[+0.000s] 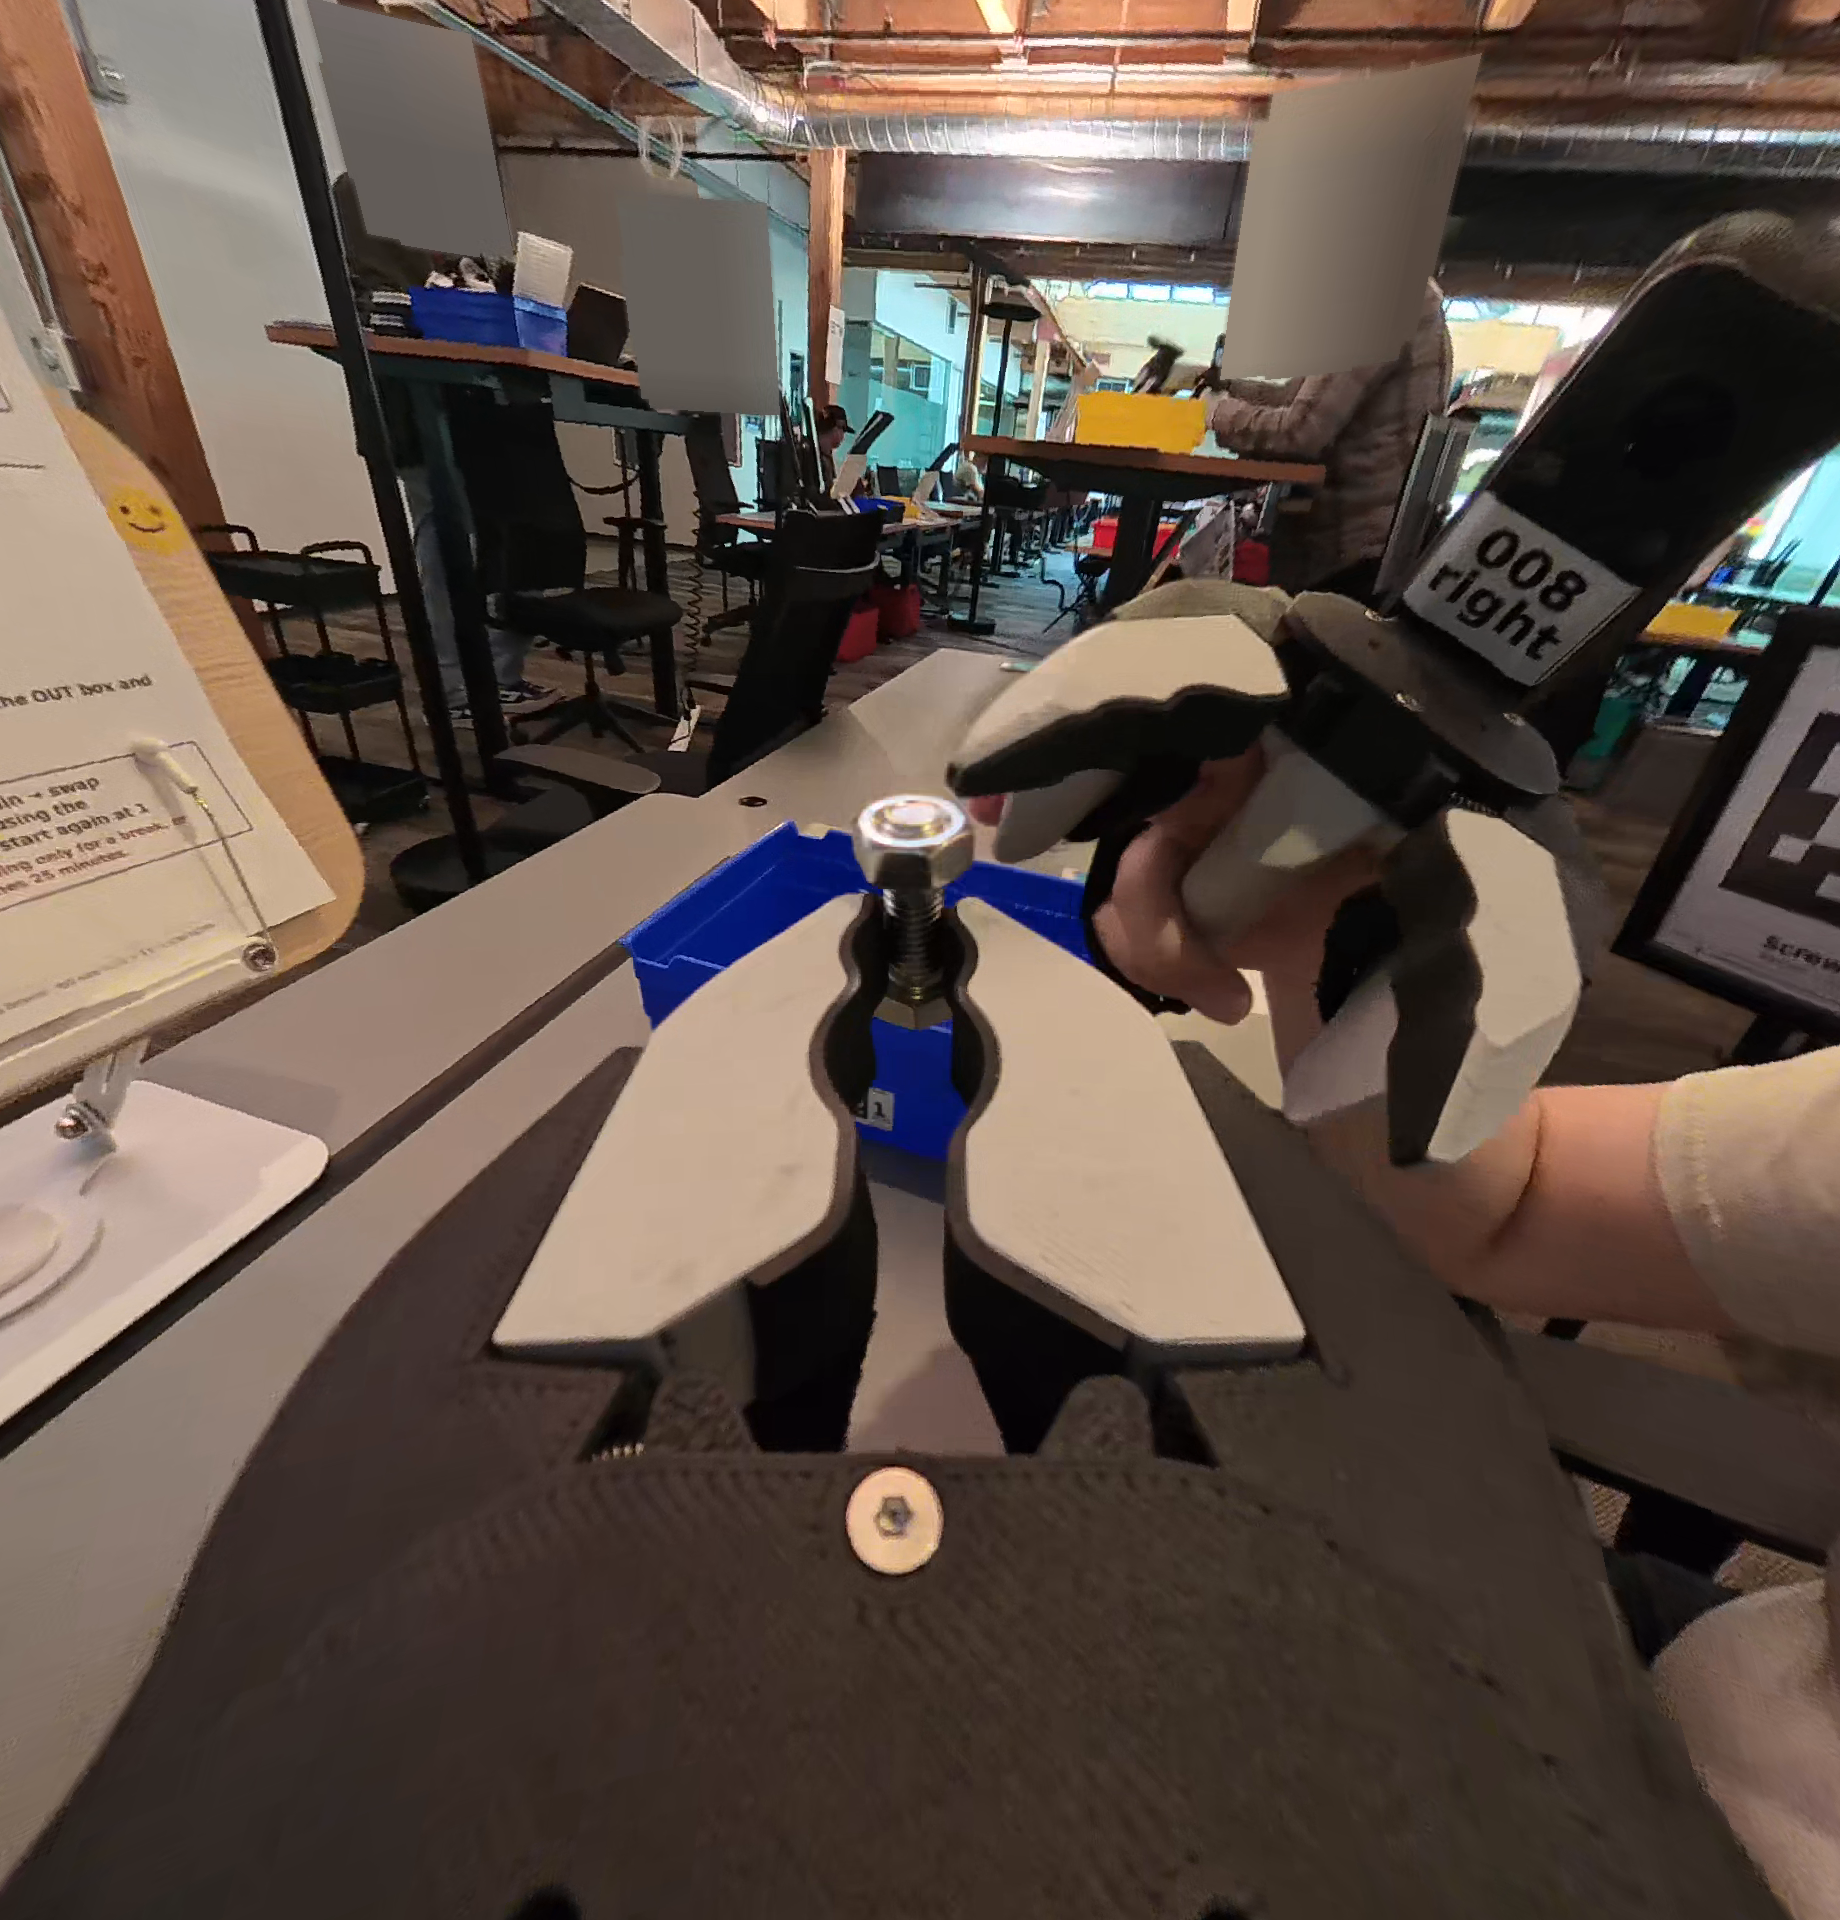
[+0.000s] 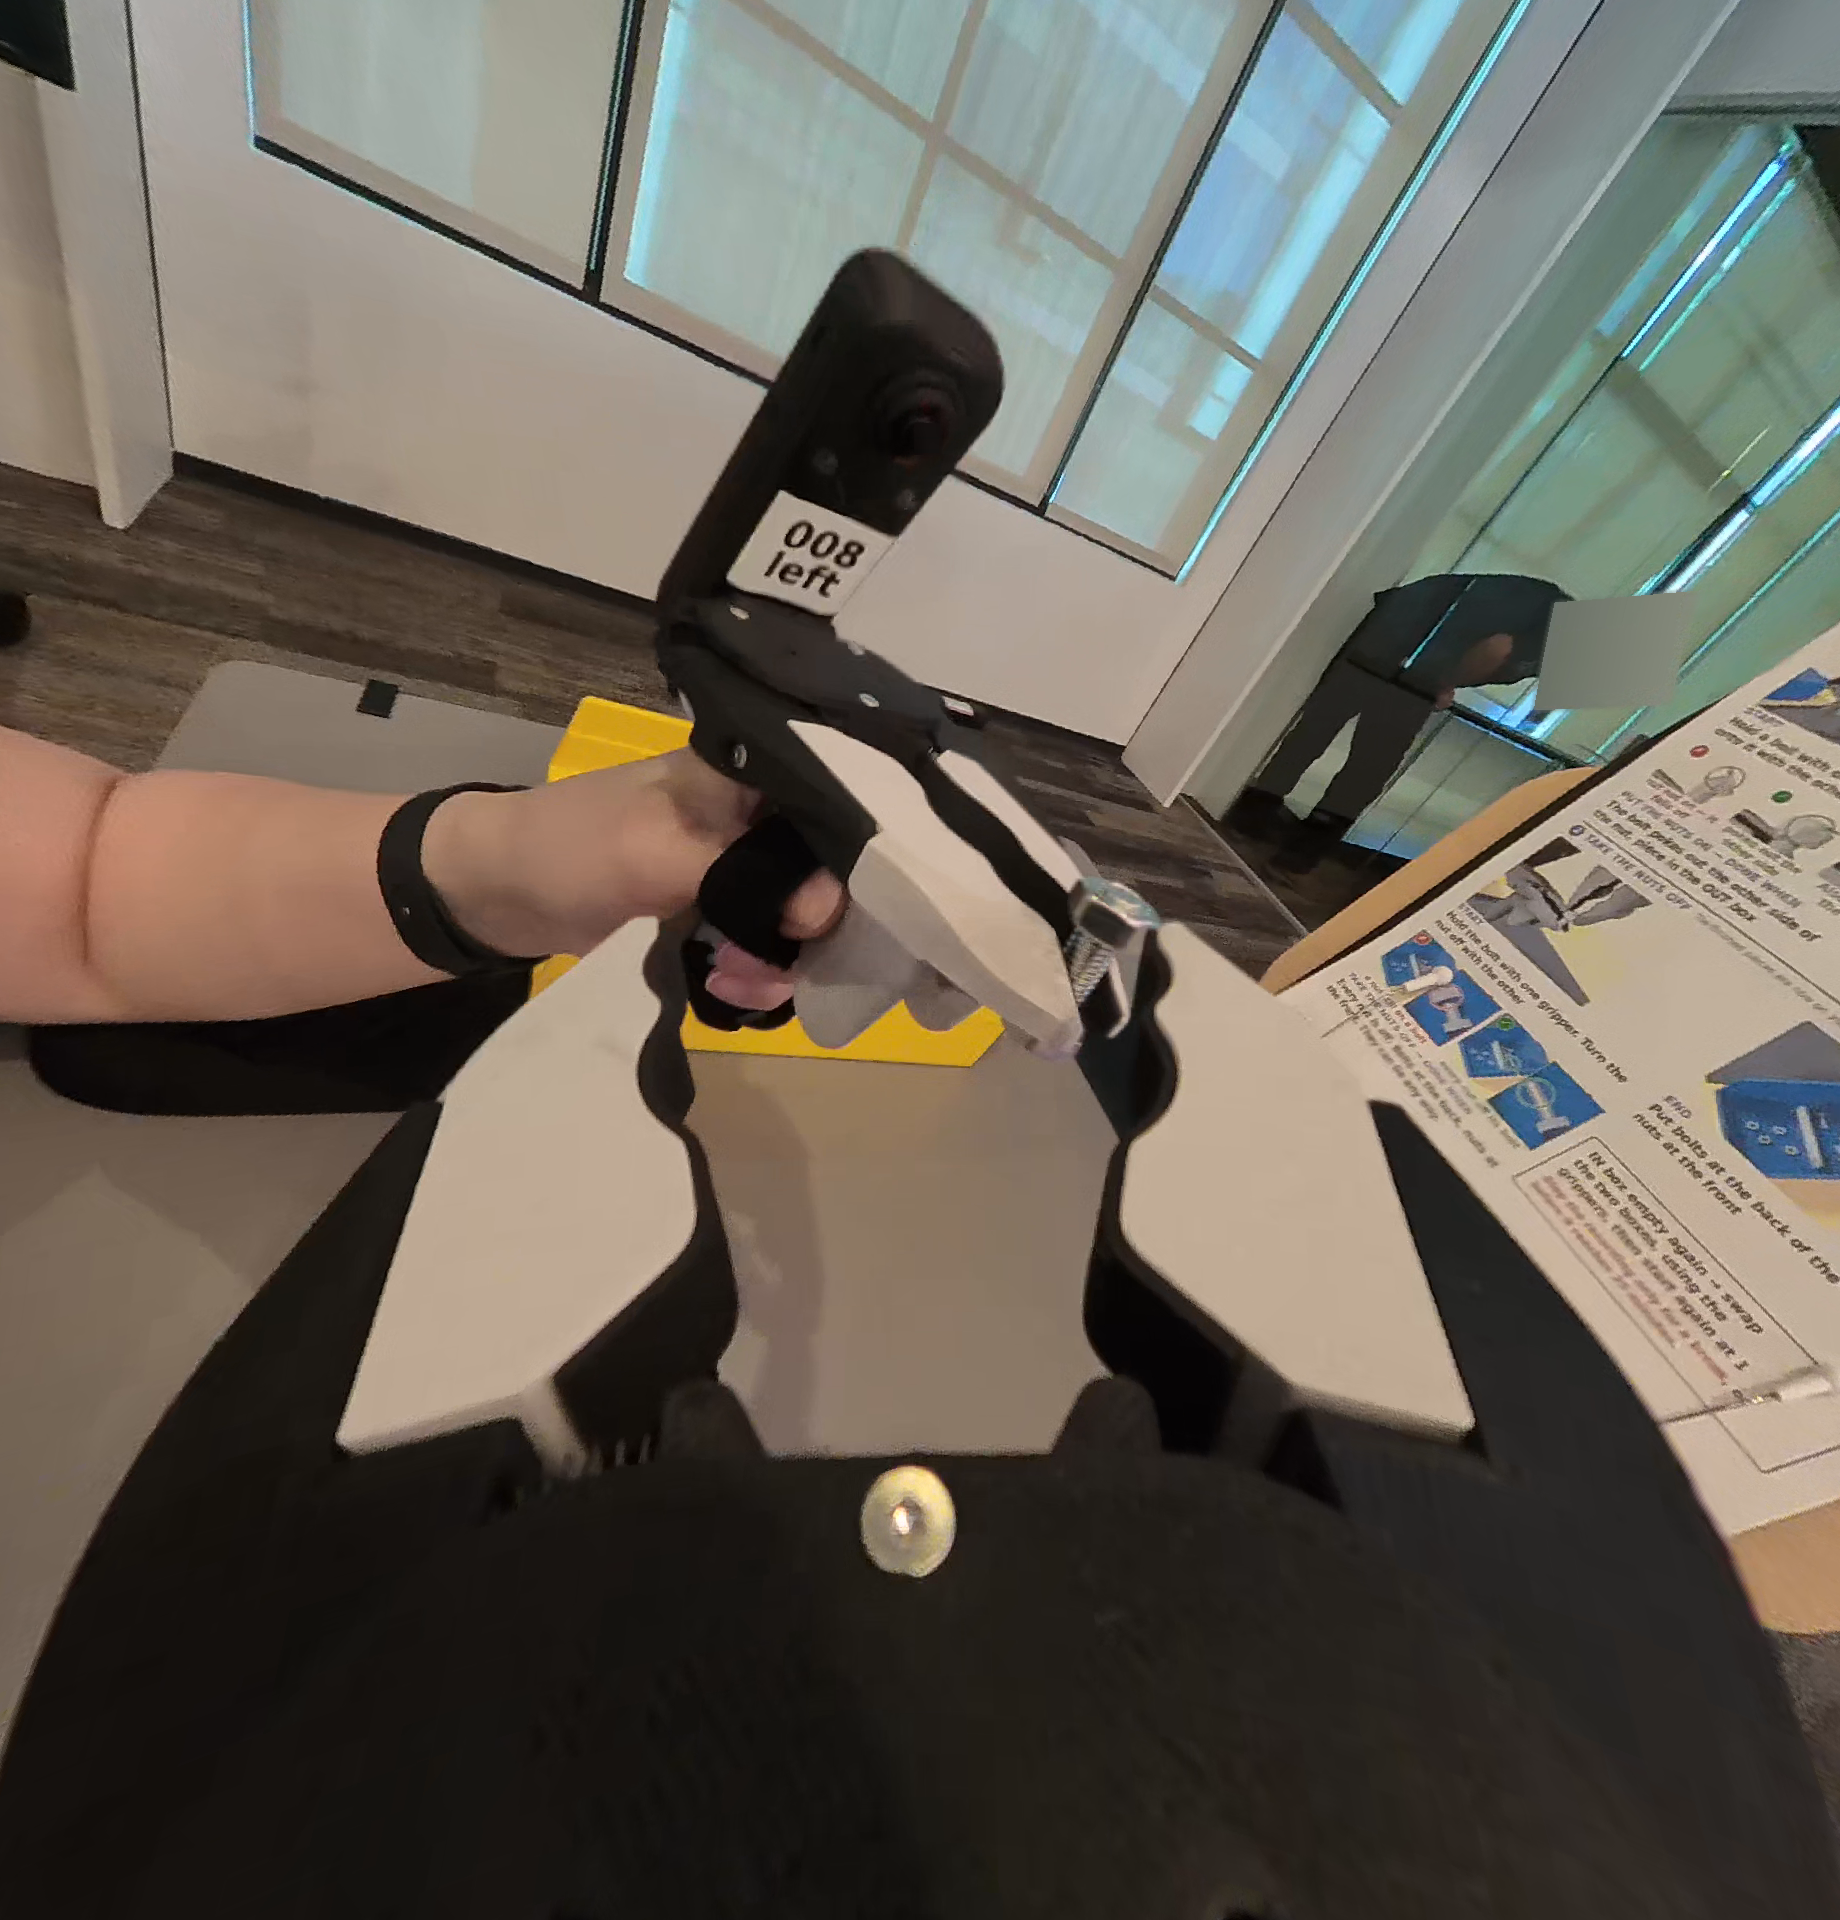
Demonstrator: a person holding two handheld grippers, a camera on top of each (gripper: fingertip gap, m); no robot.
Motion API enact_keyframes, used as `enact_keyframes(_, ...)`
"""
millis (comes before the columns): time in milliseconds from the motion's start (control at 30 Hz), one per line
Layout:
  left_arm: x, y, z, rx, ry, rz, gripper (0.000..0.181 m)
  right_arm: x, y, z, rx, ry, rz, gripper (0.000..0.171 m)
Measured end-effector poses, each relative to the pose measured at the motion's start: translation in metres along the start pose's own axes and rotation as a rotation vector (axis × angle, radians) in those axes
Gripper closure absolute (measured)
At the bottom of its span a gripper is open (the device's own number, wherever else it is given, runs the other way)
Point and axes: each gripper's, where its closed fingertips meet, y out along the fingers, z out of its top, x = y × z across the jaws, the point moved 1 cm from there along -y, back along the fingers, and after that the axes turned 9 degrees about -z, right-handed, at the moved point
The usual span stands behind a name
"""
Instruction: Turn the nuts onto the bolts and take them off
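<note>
My left gripper (image 1: 914, 920) is shut on a steel bolt (image 1: 913, 935) and holds it upright above the table. A shiny hex end (image 1: 914, 837) tops the bolt above the fingertips. A second hex piece (image 1: 911, 1013) sits low between the fingers; I cannot tell which is the head and which the nut. My right gripper (image 1: 1186, 966) is wide open at the right, one fingertip (image 1: 983, 779) close beside the bolt's top. In the right wrist view my right gripper (image 2: 900, 966) is open, and the bolt (image 2: 1098, 935) in the left gripper (image 2: 1051, 1013) stands just inside its right finger (image 2: 1259, 1143).
A blue bin (image 1: 750, 914) stands on the grey table (image 1: 272, 1143) behind the bolt. A yellow bin (image 2: 604, 738) lies behind the left hand. An instruction sheet on a stand (image 1: 116, 727) is at the left, also in the right wrist view (image 2: 1622, 1091). A framed sign (image 1: 1809, 831) stands at the right.
</note>
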Motion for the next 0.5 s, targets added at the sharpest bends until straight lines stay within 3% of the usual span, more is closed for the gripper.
enact_keyframes(233, 0.023, 0.018, -0.010, -0.059, 0.065, -0.081, 0.172, 0.002, 0.010, -0.005, 0.010, 0.065, -0.010, 0.086)
enact_keyframes(400, 0.005, 0.005, -0.002, -0.017, 0.037, 0.009, 0.172, -0.002, 0.004, -0.004, -0.011, 0.000, 0.002, 0.084)
enact_keyframes(500, 0.001, 0.000, 0.001, 0.027, -0.024, -0.019, 0.172, 0.005, -0.002, 0.001, 0.005, 0.028, -0.010, 0.089)
